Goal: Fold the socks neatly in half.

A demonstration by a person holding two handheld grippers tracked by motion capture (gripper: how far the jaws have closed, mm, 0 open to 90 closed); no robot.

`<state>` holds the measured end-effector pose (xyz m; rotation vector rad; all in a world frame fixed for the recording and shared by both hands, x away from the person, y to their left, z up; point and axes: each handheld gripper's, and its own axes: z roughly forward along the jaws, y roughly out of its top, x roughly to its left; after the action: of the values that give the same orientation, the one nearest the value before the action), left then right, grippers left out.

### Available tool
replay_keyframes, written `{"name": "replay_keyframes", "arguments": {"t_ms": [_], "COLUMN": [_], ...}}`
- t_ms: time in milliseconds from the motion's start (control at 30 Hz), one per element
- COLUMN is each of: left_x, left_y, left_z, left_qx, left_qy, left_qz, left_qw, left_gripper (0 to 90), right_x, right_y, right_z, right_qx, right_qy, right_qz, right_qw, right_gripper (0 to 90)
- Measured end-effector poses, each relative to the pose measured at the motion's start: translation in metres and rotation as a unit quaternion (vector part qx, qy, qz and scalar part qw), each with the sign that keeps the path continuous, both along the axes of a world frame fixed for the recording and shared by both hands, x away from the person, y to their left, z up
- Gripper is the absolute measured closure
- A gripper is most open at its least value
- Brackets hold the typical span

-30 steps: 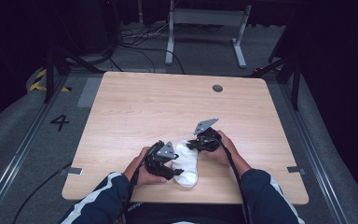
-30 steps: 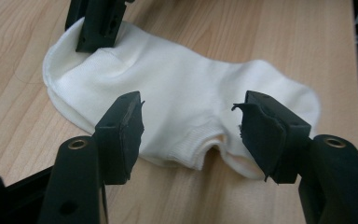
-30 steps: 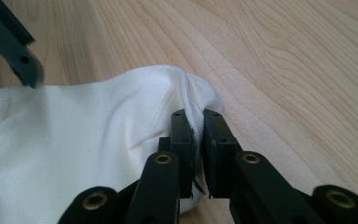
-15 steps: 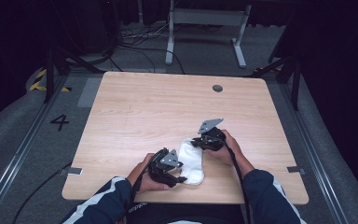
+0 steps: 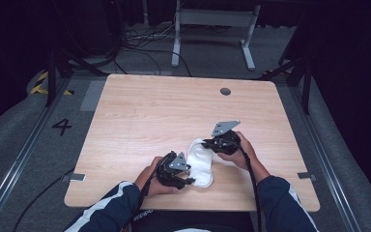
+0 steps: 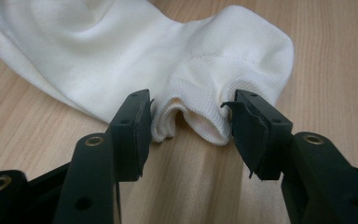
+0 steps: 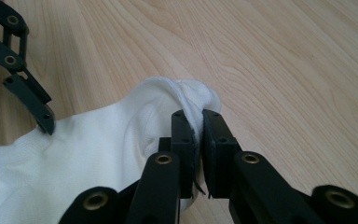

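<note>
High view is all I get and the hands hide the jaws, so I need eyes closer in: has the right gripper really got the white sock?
Observer: Yes. The right gripper is shut on a fold of the white sock, pinched between its jaws.
Operator: And the left one?
Observer: The left gripper has just been closing, but its pads do not press yet. A bunched edge of the sock sits between the jaws.
Operator: Is that edge lifted?
Observer: No, by the left gripper view it rests on the wooden table.
Operator: Anything else nearby?
Observer: The right gripper view has bare wood beyond the sock, plus the left gripper's jaw at its upper left.
</note>
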<state>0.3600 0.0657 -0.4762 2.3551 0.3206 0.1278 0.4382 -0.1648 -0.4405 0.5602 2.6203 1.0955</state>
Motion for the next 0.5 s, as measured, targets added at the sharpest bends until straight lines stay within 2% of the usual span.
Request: {"name": "replay_keyframes", "arguments": {"t_ms": [167, 233, 500], "left_x": [-0.001, 0.0, 0.003], "left_y": [0.0, -0.001, -0.002], "left_z": [-0.004, -0.004, -0.004], "left_qx": [-0.013, -0.006, -0.008], "left_qy": [-0.011, -0.021, -0.02], "left_qz": [0.018, 0.021, 0.032], "left_qw": [0.9997, 0.9995, 0.9993], "left_gripper": [48.6, 49.4, 49.4], "right_x": [-0.005, -0.008, -0.017], "right_y": [-0.002, -0.002, -0.001], "right_z": [0.008, 0.013, 0.022], "right_qx": [0.004, 0.01, 0.017], "right_qy": [-0.008, -0.015, -0.024], "right_qz": [0.003, 0.01, 0.025], "right_qw": [1.0, 0.9998, 0.9992], "right_gripper": [84.8, 84.8, 84.8]}}
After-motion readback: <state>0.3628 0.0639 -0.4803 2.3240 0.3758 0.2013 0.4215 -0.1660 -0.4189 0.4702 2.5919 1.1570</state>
